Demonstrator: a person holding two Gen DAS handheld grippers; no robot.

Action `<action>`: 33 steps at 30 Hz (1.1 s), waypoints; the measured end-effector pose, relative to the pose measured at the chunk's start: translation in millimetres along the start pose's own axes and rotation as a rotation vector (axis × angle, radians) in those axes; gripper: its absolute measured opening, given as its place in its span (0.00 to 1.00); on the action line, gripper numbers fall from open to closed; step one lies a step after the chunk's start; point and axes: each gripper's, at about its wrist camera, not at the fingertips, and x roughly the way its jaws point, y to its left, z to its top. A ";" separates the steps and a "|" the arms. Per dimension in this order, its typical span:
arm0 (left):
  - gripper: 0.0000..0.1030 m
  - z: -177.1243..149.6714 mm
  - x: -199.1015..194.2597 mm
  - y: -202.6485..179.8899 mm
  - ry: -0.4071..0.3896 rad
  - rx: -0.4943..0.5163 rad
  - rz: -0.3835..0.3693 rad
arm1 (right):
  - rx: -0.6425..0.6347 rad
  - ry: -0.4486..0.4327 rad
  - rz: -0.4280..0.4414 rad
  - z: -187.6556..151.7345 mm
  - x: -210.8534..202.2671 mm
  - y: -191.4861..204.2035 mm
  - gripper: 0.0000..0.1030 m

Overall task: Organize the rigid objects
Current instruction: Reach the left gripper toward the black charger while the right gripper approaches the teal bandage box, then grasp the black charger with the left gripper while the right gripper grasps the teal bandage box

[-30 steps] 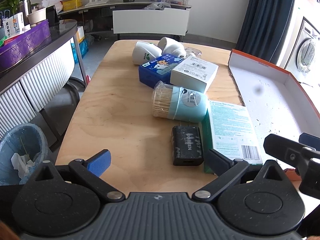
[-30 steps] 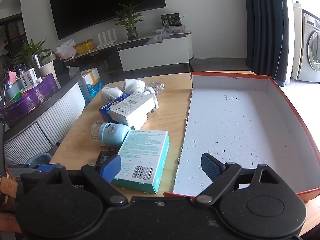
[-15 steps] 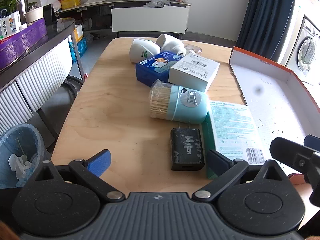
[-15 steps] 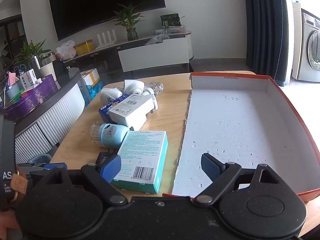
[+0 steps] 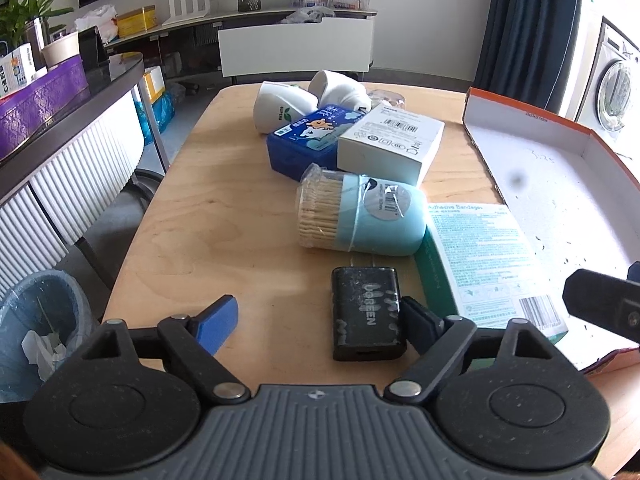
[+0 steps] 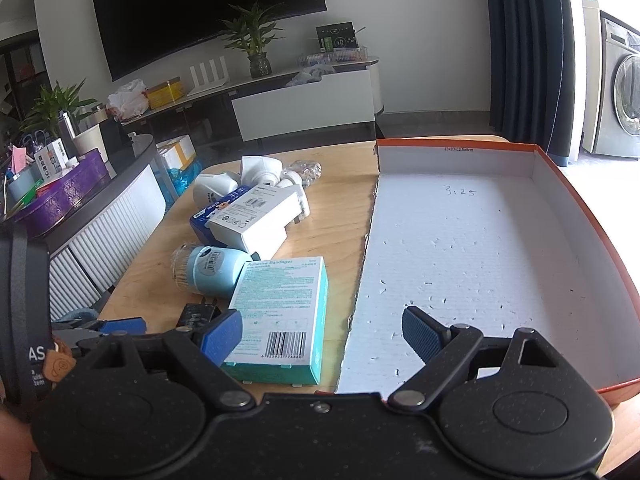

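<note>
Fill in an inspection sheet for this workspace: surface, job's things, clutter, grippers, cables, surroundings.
Surface: wooden table.
Job's things: black charger, toothpick jar on its side, bandage box, white box leaning on blue box, two white cups lying down; tray holds none of them.
Clutter: nothing seen.
Grippers: left gripper and right gripper, jaws open, holding nothing.
Cables: nothing seen.
Surroundings: bin, washing machine, television.

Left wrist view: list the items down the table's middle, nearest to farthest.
Black charger → toothpick jar → white box → white cups.
</note>
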 end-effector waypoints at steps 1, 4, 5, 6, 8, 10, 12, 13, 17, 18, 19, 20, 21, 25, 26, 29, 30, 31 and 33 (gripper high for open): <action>0.82 -0.2 -0.2 -0.4 -0.007 0.005 -0.001 | 0.004 0.002 0.002 0.4 0.8 -0.2 0.99; 0.60 -1.5 -2.4 -4.6 -0.041 0.041 -0.027 | -0.009 0.008 0.007 1.2 6.1 2.0 0.99; 0.54 -1.8 -3.5 -5.1 -0.048 0.042 -0.033 | -0.018 0.013 0.008 1.9 8.0 3.9 0.99; 0.40 -1.4 -4.4 -4.5 -0.054 0.035 -0.042 | -0.029 0.012 0.011 3.3 10.6 5.3 0.99; 0.35 -0.2 -5.8 0.1 -0.054 0.005 -0.045 | -0.039 0.027 0.022 7.4 15.3 9.0 0.99; 0.35 0.3 -5.9 9.4 -0.051 -0.040 -0.050 | -0.055 0.026 0.028 12.4 20.6 13.5 0.99; 0.35 1.0 -7.3 15.4 -0.051 -0.063 -0.030 | -0.061 0.035 0.029 17.1 27.0 17.5 0.99; 0.35 1.5 -8.4 17.9 -0.055 -0.073 -0.024 | -0.062 0.039 0.031 18.9 31.0 19.7 0.99; 0.35 2.3 -10.6 23.4 -0.055 -0.094 -0.017 | -0.072 0.080 0.017 22.8 50.8 31.8 0.99; 0.35 2.4 -10.4 23.7 -0.053 -0.097 -0.017 | -0.072 0.101 -0.001 23.4 56.8 33.8 0.99; 0.35 2.3 -10.1 24.3 -0.052 -0.101 -0.018 | -0.077 0.128 -0.019 23.9 62.8 34.8 0.99; 0.35 2.8 -9.8 24.6 -0.052 -0.107 -0.015 | -0.078 0.140 -0.026 24.6 66.9 35.6 0.99; 0.35 3.2 -10.0 25.0 -0.053 -0.113 -0.014 | -0.077 0.167 -0.039 25.2 72.1 35.4 0.99; 0.35 4.4 -11.8 28.3 -0.061 -0.131 -0.018 | -0.112 0.235 -0.094 24.8 90.5 36.6 0.99; 0.35 3.9 -12.4 28.7 -0.061 -0.134 -0.021 | -0.110 0.237 -0.096 23.7 92.9 35.5 0.99; 0.35 4.2 -14.5 29.9 -0.065 -0.135 -0.030 | -0.129 0.223 -0.088 22.2 90.2 35.1 0.83; 0.35 4.9 -15.5 29.2 -0.067 -0.134 -0.032 | -0.130 0.227 -0.086 22.7 88.7 34.8 0.82; 0.35 5.7 -16.7 29.0 -0.070 -0.132 -0.033 | -0.124 0.223 -0.088 23.8 86.2 33.7 0.82; 0.35 8.1 -19.0 28.6 -0.076 -0.134 -0.041 | -0.113 0.206 -0.079 26.7 80.5 29.9 0.82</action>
